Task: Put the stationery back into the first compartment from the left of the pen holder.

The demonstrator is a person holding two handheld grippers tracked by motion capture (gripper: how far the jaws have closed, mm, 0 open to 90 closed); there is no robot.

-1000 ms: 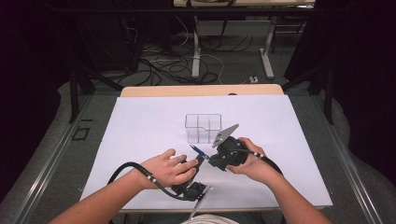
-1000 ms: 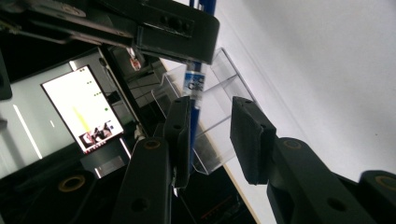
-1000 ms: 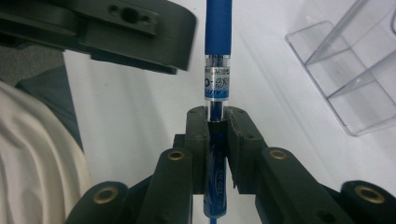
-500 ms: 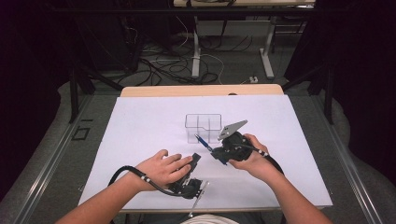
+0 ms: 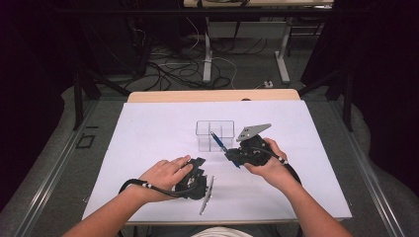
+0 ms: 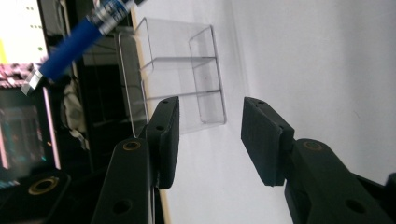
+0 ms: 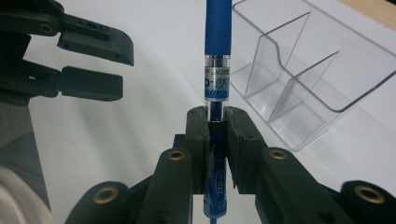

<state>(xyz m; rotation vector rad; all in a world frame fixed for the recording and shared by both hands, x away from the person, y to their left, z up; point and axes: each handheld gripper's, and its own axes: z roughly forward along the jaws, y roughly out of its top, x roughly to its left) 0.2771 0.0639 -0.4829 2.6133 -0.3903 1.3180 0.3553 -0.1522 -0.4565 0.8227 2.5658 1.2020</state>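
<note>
My right gripper point(image 5: 232, 157) point(image 7: 218, 123) is shut on a blue pen point(image 5: 219, 142) point(image 7: 218, 56). The pen's free end slants up toward a clear plastic organizer point(image 5: 207, 123) point(image 7: 299, 79) with several compartments, which stands mid-table. The pen's tip hovers just in front of the organizer's near wall. My left gripper point(image 5: 197, 165) point(image 6: 210, 135) is open with nothing between its jaws. It lies on its side low on the table, left of the right gripper. It points at the organizer point(image 6: 177, 70), and the pen point(image 6: 77, 39) crosses its view at upper left. The left gripper point(image 7: 93, 65) also appears at upper left of the right gripper view.
A white sheet point(image 5: 148, 138) covers the tabletop, and a bare wooden strip point(image 5: 212, 96) runs along the far edge. Beyond the table are desk legs and cables on the floor point(image 5: 207, 64). Both forearms come in over the near edge.
The right gripper has carried the pen a little right and farther, closer to the organizer. The left hand has drawn back from the pen toward the near edge.
</note>
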